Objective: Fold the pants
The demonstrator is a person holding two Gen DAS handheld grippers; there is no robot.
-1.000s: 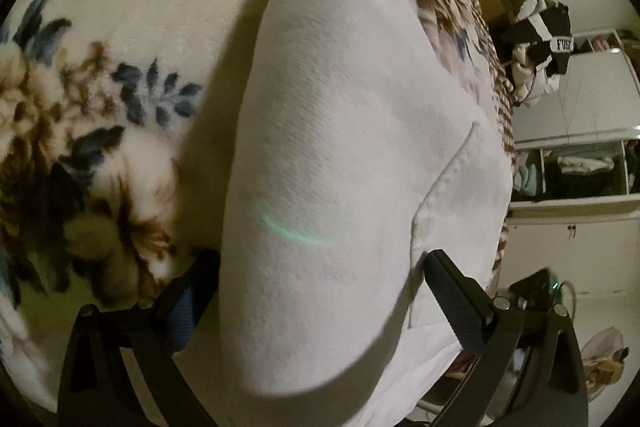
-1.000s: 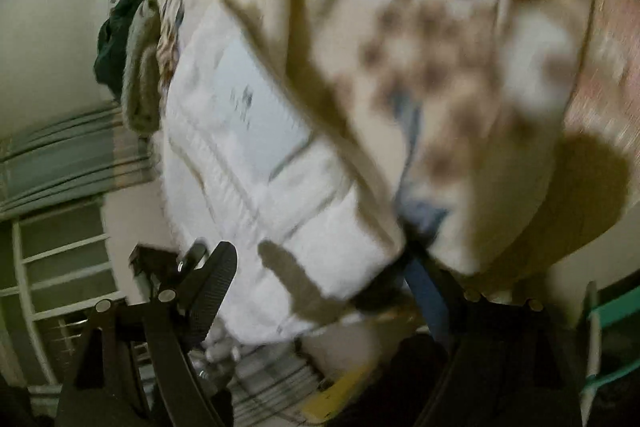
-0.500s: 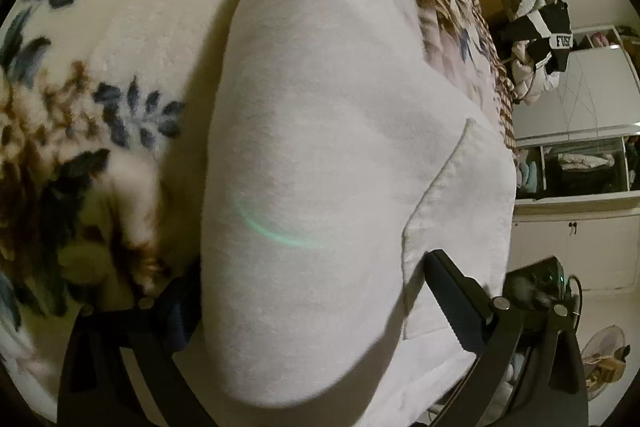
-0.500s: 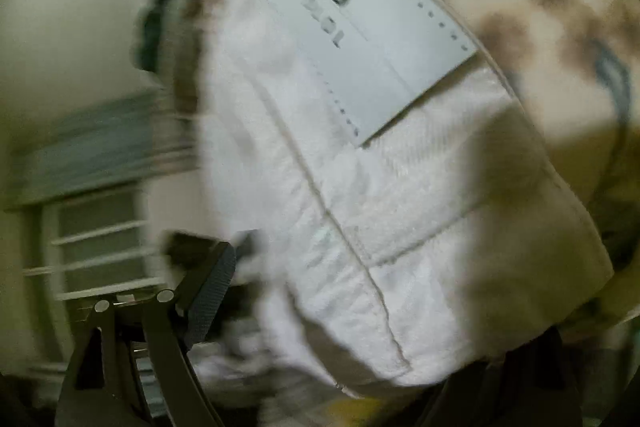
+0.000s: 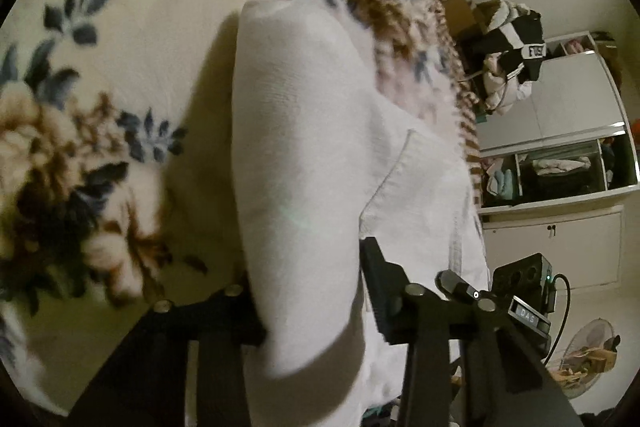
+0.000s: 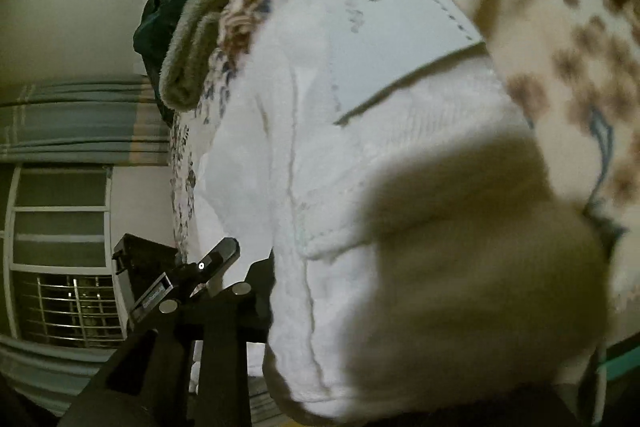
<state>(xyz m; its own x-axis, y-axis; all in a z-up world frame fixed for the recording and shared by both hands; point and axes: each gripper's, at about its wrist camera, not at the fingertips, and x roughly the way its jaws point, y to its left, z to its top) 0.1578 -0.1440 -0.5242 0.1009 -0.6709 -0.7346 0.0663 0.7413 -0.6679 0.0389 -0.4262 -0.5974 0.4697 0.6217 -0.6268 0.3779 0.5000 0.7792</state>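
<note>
Floral blanket (image 5: 100, 75) under white pants (image 5: 304, 155); both tools pinch them; only right view shows label (image 6: 400, 39).

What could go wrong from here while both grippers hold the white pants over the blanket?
1. The left gripper pinches a thick rolled part of the pants; the inner layers may slip out and undo the fold.
2. The pants lie at the edge of the blanket, so a loose end might slide off toward the floor.
3. The right gripper seems to hold near the paper tag, which might crease.
</note>
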